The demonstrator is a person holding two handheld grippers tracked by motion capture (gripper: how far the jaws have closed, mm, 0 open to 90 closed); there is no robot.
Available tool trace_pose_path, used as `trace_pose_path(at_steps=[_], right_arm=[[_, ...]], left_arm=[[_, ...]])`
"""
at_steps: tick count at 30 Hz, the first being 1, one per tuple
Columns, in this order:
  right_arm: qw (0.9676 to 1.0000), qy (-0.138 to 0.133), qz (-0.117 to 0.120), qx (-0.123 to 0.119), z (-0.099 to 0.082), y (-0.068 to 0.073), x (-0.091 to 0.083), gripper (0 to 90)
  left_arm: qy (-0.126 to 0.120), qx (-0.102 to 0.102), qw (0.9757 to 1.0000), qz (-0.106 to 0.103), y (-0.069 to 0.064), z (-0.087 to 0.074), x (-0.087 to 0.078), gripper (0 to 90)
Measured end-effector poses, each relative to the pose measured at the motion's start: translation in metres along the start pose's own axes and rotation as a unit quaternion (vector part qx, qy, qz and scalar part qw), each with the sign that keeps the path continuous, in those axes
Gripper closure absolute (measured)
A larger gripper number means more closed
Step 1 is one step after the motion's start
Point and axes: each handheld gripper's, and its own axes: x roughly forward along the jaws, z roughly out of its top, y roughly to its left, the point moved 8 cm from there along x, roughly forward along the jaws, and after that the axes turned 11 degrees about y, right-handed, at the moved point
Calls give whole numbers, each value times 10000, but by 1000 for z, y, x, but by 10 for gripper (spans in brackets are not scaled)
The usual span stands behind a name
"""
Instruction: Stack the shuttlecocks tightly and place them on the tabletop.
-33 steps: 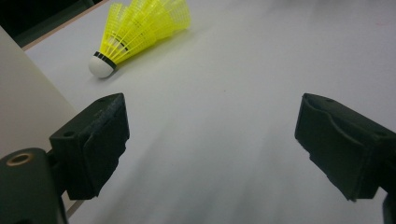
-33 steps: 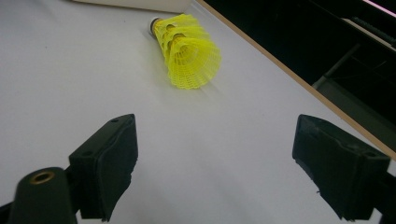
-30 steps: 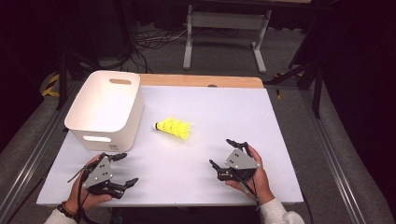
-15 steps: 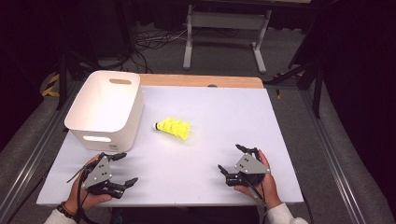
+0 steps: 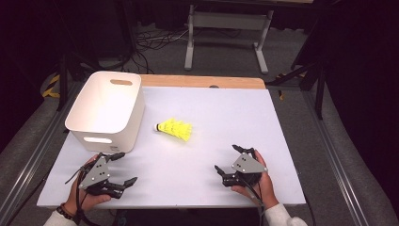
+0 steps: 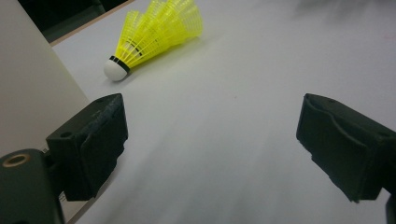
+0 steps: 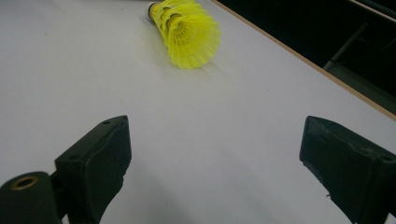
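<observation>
A yellow shuttlecock (image 5: 175, 129) with a white cork lies on its side in the middle of the white table (image 5: 226, 113). Its cork points toward the white bin (image 5: 106, 108) at the left. My left gripper (image 5: 126, 167) rests near the front left edge, just in front of the bin, open and holding nothing. In the left gripper view the shuttlecock (image 6: 156, 35) lies ahead, beyond the gripper (image 6: 210, 140). My right gripper (image 5: 226, 157) sits at the front right, open and holding nothing. The right gripper view has the shuttlecock's skirt (image 7: 187, 30) facing the gripper (image 7: 215, 154) from farther off.
The bin's wall (image 6: 32, 102) stands close beside the left jaw. A wooden strip (image 5: 202, 81) runs along the table's far edge. Behind it a metal stand (image 5: 226, 21) and cables lie on the dark floor. Bare tabletop lies between the two grippers.
My right gripper has drawn back a little toward the front right edge, away from the shuttlecock. The left gripper, bin and shuttlecock have stayed put.
</observation>
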Motion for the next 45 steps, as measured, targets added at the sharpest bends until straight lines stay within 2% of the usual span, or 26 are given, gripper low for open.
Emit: trace_pose_path(at_steps=[2, 6, 7, 13, 16, 21, 26, 29, 32, 34, 37, 42, 44, 45], right_arm=[[10000, 80, 12, 28, 5, 1, 7, 105], [9998, 128, 160, 16, 14, 5, 18, 110], [9991, 152, 379, 60, 20, 11, 29, 111], [9971, 297, 703, 62, 35, 24, 53, 119], [9952, 336, 912, 126, 48, 30, 68, 125], [9902, 447, 1290, 305, 64, 35, 91, 144], [9870, 573, 1422, 471, 72, 37, 110, 182], [9854, 666, 1498, 454, 76, 40, 118, 185], [9828, 779, 1554, 621, 78, 38, 128, 211], [9832, 869, 1463, 655, 79, 35, 135, 231], [9823, 850, 1476, 776, 84, 33, 141, 246], [9810, 851, 1528, 841, 94, 35, 150, 254], [9822, 839, 1432, 882, 97, 36, 154, 266], [9816, 824, 1459, 911, 99, 37, 156, 270]], left_arm=[[-55, -32, 10000, -15, 0, 0, -1, 95], [-9, -7, 10000, -7, 0, -2, -1, 84], [-5, -13, 10000, -5, 0, -3, -2, 80], [-28, -44, 10000, 46, -1, -3, -6, 76], [-26, -72, 10000, 34, -1, -4, -7, 72], [-1, -110, 9999, 49, -1, -6, -8, 65], [5, -132, 9999, 78, -2, -8, -10, 67], [16, -131, 9999, 100, -2, -9, -11, 68], [-2, -150, 9998, 102, -2, -9, -12, 68], [7, -138, 9999, 103, -2, -9, -12, 69], [8, -131, 9999, 99, -2, -9, -11, 70], [11, -142, 9999, 58, -1, -10, -9, 71], [-6, -124, 9999, 39, -1, -9, -9, 72], [-5, -114, 9999, 41, -1, -9, -9, 72]])
